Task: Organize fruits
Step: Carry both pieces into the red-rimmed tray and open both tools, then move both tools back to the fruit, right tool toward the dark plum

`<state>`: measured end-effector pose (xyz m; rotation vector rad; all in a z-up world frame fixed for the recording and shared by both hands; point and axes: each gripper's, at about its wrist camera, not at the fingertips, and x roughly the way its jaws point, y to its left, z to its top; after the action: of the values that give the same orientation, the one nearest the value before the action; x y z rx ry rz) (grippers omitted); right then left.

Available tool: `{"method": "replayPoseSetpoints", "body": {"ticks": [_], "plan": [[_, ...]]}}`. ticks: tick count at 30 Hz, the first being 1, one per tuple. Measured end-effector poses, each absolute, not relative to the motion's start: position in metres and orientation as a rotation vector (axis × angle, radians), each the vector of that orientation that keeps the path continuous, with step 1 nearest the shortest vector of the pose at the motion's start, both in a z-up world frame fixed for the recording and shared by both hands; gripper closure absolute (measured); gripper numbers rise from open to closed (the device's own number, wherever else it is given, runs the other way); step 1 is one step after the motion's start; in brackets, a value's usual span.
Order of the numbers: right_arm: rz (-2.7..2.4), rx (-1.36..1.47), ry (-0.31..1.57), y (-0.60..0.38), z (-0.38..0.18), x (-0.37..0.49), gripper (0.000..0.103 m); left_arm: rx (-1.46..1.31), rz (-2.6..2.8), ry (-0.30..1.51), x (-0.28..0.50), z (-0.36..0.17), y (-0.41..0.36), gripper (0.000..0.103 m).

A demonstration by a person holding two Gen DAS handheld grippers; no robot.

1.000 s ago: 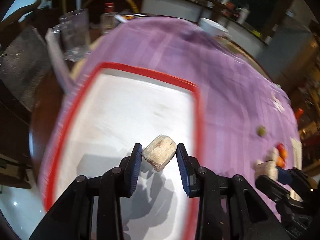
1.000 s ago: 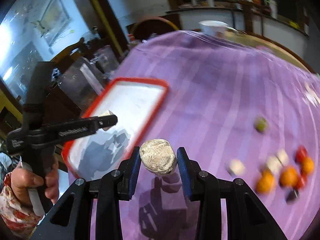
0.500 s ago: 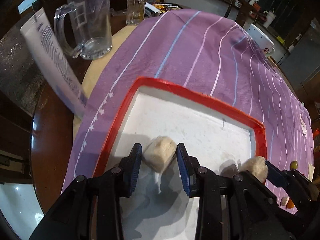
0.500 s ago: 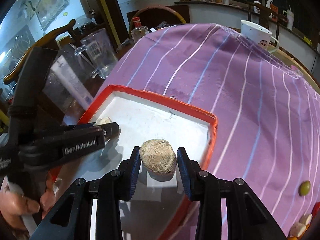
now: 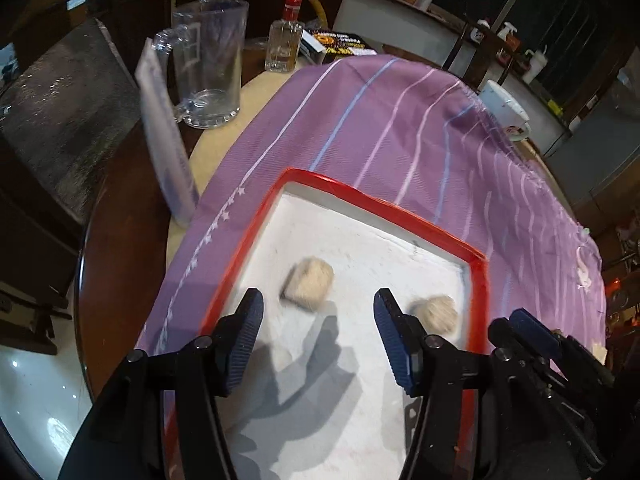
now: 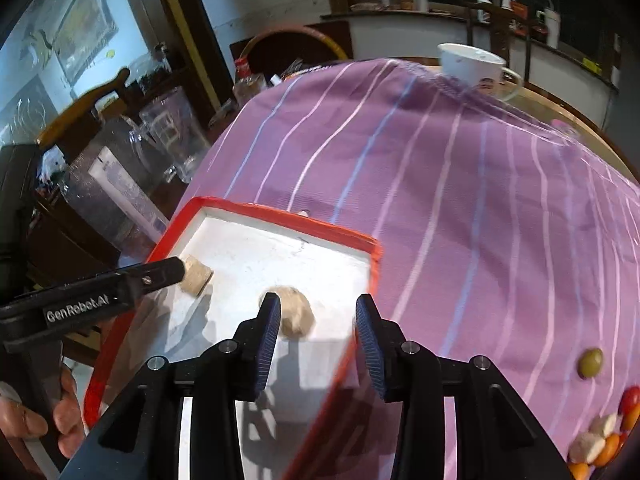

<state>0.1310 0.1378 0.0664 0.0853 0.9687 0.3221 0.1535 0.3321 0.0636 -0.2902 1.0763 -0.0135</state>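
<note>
A red-rimmed white tray [image 5: 478, 276] lies on the purple striped cloth [image 5: 380, 120] over the desk. Left of it stand a glass mug [image 5: 208, 64] and a small clear bottle [image 5: 285, 40]; far right, a white cup [image 6: 470, 64] sits at the cloth's edge. Inside the tray, a blocky pale piece [image 5: 309, 285] lies toward the left and a rounder pale piece [image 5: 436, 313] toward the right rim, well apart from each other. The left hand-held gripper [image 5: 318, 336] hovers over the tray with its jaws wide and nothing between them, the blocky piece just beyond its tips. The right hand-held gripper [image 6: 318, 340] is likewise spread wide and empty, the round piece [image 6: 294, 314] beside its left finger. On the cloth to the right lie a green olive-like fruit [image 6: 591, 362] and a cluster of orange, red and white pieces [image 6: 604, 436].

Half a second ago each hand-held gripper clamped its piece above the tray; now both pieces rest on the tray floor and both jaws have opened
</note>
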Motion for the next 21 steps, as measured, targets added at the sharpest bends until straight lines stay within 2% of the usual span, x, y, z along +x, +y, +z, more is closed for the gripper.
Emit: {"method": "replayPoseSetpoints", "body": {"ticks": [3,12,21], "plan": [[0.307,0.133,0.96,0.108,0.074,0.106,0.059,-0.281,-0.03,1.049,0.13,0.07,0.314,0.038],[0.183,0.298,1.003,0.005,0.064,0.024,0.058,-0.023,-0.018,1.082,0.098,0.032,0.228,0.038],[0.045,0.371,0.975,-0.096,0.073,-0.024,0.058,0.114,0.073,1.121,0.093,0.017,0.212,0.035]]}}
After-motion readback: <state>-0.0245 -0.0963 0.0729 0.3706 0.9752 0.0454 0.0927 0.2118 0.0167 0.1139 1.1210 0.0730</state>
